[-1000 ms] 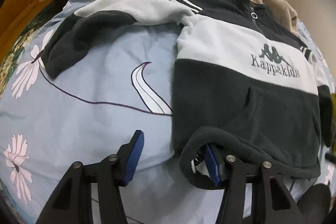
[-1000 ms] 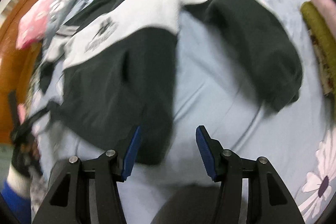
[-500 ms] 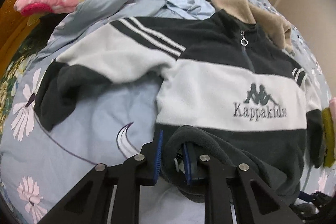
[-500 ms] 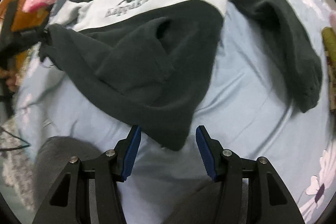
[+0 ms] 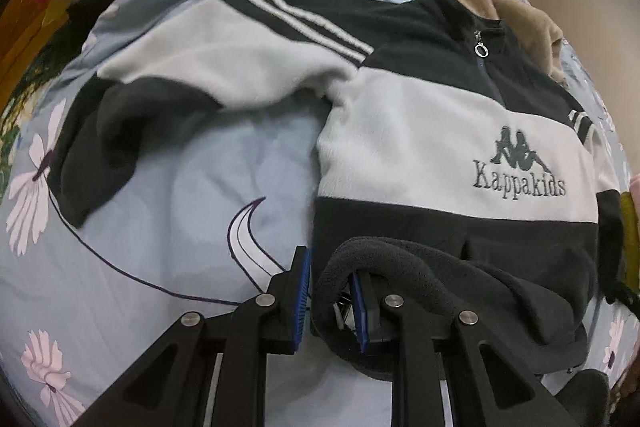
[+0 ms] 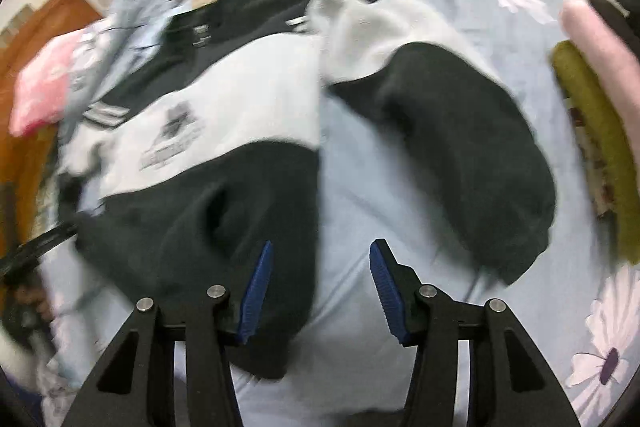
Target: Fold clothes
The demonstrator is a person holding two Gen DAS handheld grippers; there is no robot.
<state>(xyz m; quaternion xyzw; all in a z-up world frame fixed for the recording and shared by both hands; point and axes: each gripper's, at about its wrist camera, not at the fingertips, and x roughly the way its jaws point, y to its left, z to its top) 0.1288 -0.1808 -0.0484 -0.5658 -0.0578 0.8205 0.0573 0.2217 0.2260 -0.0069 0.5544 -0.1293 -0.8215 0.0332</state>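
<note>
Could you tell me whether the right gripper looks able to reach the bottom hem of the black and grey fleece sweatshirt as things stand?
Probably yes: the right gripper stands open over bare blue bedsheet, with the sweatshirt hem beside its left finger.

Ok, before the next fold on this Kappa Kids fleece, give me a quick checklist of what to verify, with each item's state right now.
1. Left tool gripping the fleece hem: ok. Its jaws have just been closing and the dark hem is bunched between the pads.
2. Right tool holding fabric: not ok. Its jaws stand apart over the hem's corner, gripping nothing.
3. Fleece lying front up: ok, the logo faces up.
4. Both sleeves spread out clear of the body: ok, one sleeve to each side on the bedsheet.
5. Collar clear of other clothes: not ok, a tan garment lies against it.
6. Right wrist view sharp enough to aim: not ok, blurred.
</note>
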